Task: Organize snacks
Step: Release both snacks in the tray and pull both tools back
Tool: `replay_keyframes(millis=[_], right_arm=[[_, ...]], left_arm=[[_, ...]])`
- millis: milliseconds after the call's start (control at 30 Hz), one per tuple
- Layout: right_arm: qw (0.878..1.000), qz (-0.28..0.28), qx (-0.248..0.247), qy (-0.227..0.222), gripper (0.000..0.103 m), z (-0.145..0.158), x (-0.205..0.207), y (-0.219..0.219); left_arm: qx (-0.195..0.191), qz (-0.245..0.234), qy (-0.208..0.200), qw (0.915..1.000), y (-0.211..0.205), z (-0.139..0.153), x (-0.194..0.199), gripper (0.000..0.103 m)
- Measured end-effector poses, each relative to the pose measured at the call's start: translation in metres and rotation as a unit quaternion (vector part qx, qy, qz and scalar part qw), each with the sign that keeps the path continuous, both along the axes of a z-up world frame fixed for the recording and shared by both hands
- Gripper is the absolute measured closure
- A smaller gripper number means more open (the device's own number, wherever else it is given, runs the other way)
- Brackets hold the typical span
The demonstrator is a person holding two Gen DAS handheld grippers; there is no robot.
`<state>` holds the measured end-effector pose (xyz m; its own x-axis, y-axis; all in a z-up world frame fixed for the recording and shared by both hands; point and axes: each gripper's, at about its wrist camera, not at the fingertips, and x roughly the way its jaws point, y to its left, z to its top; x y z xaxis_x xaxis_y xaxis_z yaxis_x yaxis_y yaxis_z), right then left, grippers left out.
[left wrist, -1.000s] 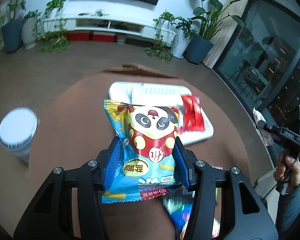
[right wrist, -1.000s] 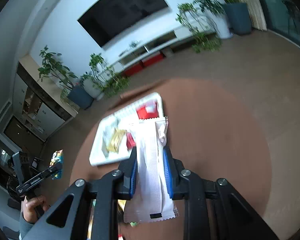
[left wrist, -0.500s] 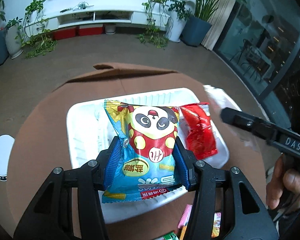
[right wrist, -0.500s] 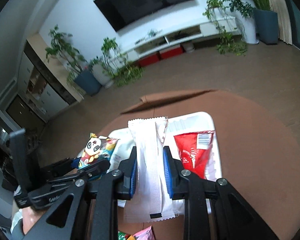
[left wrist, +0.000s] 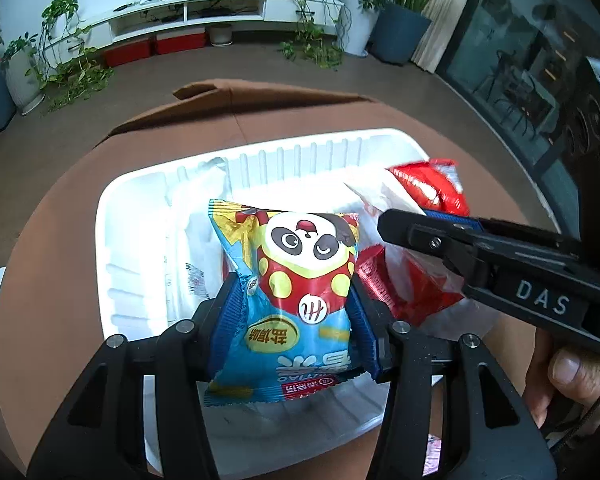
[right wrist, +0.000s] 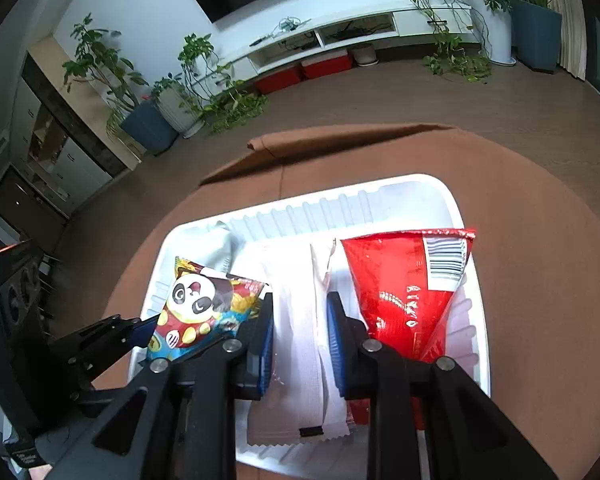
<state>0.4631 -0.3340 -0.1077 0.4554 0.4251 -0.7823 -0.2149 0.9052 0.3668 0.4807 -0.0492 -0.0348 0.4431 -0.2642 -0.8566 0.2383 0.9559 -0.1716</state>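
The brown round table [left wrist: 60, 240] fills the lower half of both views, and on it sits the white tray [left wrist: 112, 240], which now takes up the middle of each frame, where a second ago it lay small and far off in the upper middle; both hands have come forward and down over it. In the tray already lie a red packet [right wrist: 404, 292] at the right and a pale wrapper [right wrist: 220, 248] at the upper left. The left gripper [left wrist: 296, 312] is clenched on the panda bag [left wrist: 300, 280], its blue pads pressing the bag's sides, the bag upright at frame centre above the tray's near half. The right gripper [right wrist: 300, 336] grips the white packet [right wrist: 300, 320], which hangs between red packet and panda bag; whether its lower end touches the tray floor I cannot tell. In the left view the right gripper crosses in from the right edge, with part of the person's hand [left wrist: 568, 372] at lower right. Both snacks look ready to be let go, so I judge the task near a double drop into the tray; the two grippers are close together, so a clash is the risk.
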Motion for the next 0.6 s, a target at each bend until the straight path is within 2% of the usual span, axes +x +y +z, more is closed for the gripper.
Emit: replay_keyframes(millis=[200, 600], right_arm=[[1.000, 0.004, -0.014, 0.000, 0.077, -0.010, -0.001, 0.006], [1.000, 0.007, -0.020, -0.005, 0.071, -0.005, -0.006, 0.006]], left_arm=[[0.004, -0.003, -0.003, 1.0000, 0.001, -0.006, 0.004, 0.051], [0.011, -0.008, -0.019, 0.9997, 0.008, 0.002, -0.005, 0.033]])
